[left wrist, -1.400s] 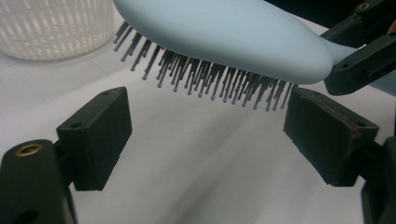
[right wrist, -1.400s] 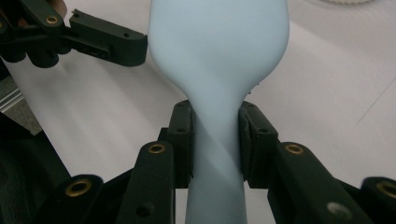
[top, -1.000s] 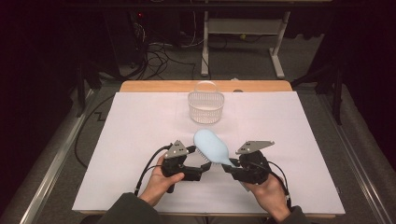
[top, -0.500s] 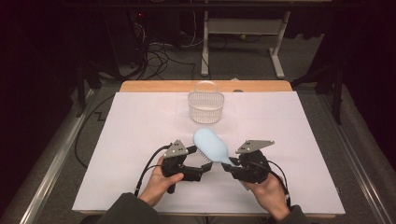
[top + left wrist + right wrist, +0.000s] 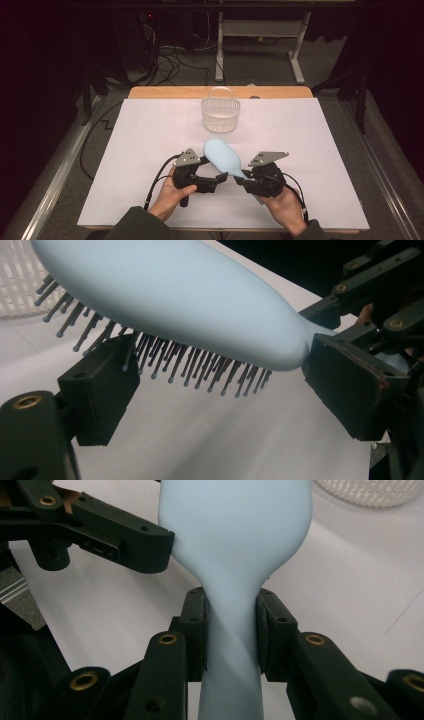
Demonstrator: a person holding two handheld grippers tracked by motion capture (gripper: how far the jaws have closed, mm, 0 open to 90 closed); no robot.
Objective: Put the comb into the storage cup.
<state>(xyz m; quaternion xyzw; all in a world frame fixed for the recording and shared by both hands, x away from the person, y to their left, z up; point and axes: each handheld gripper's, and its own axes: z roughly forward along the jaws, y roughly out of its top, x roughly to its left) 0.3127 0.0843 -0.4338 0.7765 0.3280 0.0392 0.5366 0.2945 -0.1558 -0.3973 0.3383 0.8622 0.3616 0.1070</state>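
A light blue hairbrush [image 5: 222, 156] hangs just above the white table, head toward the basket, bristles down. My right gripper [image 5: 242, 176] is shut on its handle; in the right gripper view both pads clamp the narrow handle [image 5: 231, 645], with the right gripper [image 5: 231, 630] below the head. My left gripper [image 5: 214, 179] comes in from the left with its jaws wide, and the brush head [image 5: 190, 305] lies between them. In the left gripper view the left gripper [image 5: 222, 385] has bristle tips touching one pad [image 5: 100, 385] and its other pad [image 5: 350, 385] by the neck.
A white plastic basket [image 5: 220, 117] with a handle stands at the middle far side of the white sheet [image 5: 125, 165], beyond the brush. The wooden table edge [image 5: 165, 92] lies behind it. Cables and a desk frame sit on the floor past the table.
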